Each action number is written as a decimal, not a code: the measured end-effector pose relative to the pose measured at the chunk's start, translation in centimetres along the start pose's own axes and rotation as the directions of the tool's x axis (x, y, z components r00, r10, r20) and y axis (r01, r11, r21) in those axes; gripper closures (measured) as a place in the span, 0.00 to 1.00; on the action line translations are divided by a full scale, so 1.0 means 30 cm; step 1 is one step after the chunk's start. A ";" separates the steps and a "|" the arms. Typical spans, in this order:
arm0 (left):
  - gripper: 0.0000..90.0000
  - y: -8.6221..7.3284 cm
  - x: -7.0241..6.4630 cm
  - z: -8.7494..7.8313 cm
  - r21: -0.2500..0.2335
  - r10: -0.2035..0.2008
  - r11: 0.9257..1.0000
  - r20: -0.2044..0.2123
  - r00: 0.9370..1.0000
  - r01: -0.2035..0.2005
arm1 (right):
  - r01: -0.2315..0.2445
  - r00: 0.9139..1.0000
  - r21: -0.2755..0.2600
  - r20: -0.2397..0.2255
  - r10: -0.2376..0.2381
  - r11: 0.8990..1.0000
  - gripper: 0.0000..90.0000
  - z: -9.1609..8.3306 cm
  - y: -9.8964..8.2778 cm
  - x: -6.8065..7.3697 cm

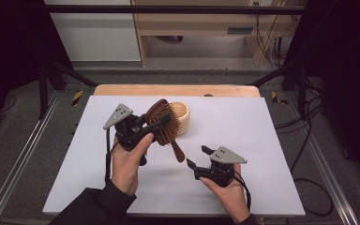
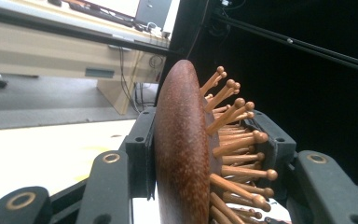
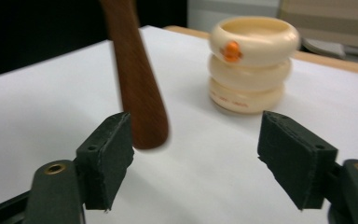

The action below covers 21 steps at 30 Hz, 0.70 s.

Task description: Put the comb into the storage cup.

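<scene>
Fingers of our left gripper (image 1: 155, 125) are clamping the wooden hairbrush (image 1: 163, 123) head aloft near the table's (image 1: 243, 122) far edge; our right gripper (image 1: 198, 157) is gaping empty beside its handle, so placing is remaining.

reddish-brown speckled wooden hairbrush (image 1: 161, 123) with lighter tan pins, cream ribbed holder (image 3: 251, 63) bearing an orange mark, white table sheet (image 1: 243, 126).
</scene>
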State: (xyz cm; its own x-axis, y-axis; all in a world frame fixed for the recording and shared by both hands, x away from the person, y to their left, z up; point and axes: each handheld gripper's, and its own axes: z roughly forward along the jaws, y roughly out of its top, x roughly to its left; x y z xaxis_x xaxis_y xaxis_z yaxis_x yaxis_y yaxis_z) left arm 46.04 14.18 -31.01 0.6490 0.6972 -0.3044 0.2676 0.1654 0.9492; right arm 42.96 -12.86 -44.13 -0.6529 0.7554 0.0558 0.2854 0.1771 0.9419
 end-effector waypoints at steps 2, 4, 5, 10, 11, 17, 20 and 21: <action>0.55 0.014 0.006 -0.002 -0.010 0.005 1.000 -0.005 1.000 -0.005 | 0.008 0.999 0.035 0.035 -0.009 0.999 0.23 0.008 -0.004 -0.007; 0.55 0.026 0.012 -0.002 -0.014 0.009 1.000 -0.009 1.000 -0.009 | 0.004 0.998 0.048 0.063 -0.007 0.999 0.23 0.005 -0.006 -0.011; 0.55 0.034 0.016 -0.001 -0.014 0.014 1.000 -0.013 1.000 -0.014 | 0.004 0.998 0.054 0.062 -0.007 0.999 0.22 -0.001 -0.008 -0.018; 0.55 0.063 0.026 0.007 -0.013 0.033 0.999 -0.023 0.999 -0.033 | 0.026 1.000 0.069 0.016 -0.027 0.997 0.13 -0.055 -0.035 -0.064; 0.55 0.070 0.026 0.009 -0.014 0.036 0.999 -0.024 0.999 -0.036 | 0.026 1.000 0.075 0.015 -0.027 0.997 0.14 -0.065 -0.040 -0.072; 0.55 0.112 0.025 0.031 -0.018 0.052 0.998 -0.026 0.998 -0.052 | 0.023 0.997 0.046 0.072 -0.026 0.999 0.13 -0.148 -0.084 -0.140; 0.55 0.132 0.025 0.049 -0.016 0.046 0.999 -0.025 0.999 -0.046 | 0.029 0.991 -0.003 0.131 -0.028 1.000 0.13 -0.165 -0.104 -0.168; 0.55 0.142 0.023 0.057 -0.017 0.041 0.999 -0.023 0.999 -0.042 | 0.025 0.988 -0.034 0.154 -0.019 0.999 0.13 -0.168 -0.112 -0.174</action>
State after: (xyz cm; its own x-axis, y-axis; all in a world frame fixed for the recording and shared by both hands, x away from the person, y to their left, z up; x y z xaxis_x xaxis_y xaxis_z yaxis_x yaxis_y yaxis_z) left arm 48.85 14.19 -27.31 0.6431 0.7191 -0.2631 0.2280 0.1482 0.9623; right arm 41.88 -20.59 -45.92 -0.5425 0.8400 -0.0141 0.2453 0.1745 0.9536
